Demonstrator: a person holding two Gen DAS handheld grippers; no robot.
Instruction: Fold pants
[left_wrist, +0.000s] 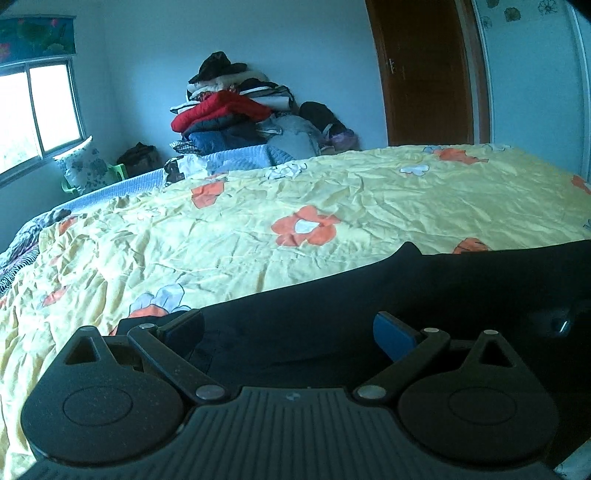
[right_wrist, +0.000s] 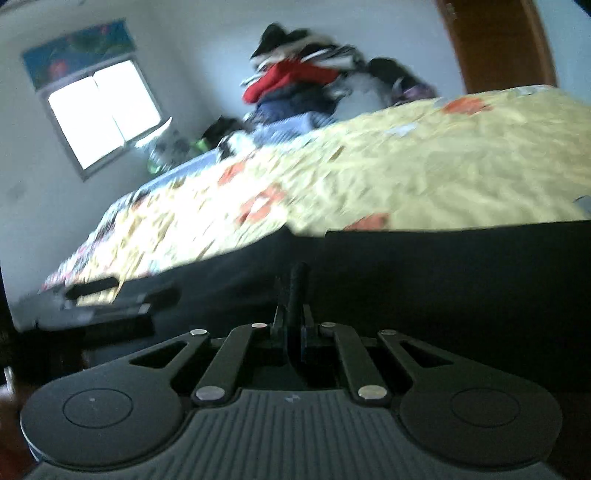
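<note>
Dark pants (left_wrist: 369, 295) lie across the near edge of a bed with a yellow flowered cover (left_wrist: 295, 192). My left gripper (left_wrist: 288, 328) is open, its blue-padded fingers spread just above the pants' near edge. In the blurred right wrist view the pants (right_wrist: 443, 266) fill the near half. My right gripper (right_wrist: 293, 328) is shut on a pinched-up fold of the dark fabric (right_wrist: 297, 280).
A pile of clothes (left_wrist: 236, 110) is stacked at the far side of the bed against the wall. A window (left_wrist: 37, 114) is at left and a brown door (left_wrist: 424, 74) at right. A flowered pillow (left_wrist: 83, 166) and a dark bag (left_wrist: 138, 158) sit beyond the bed.
</note>
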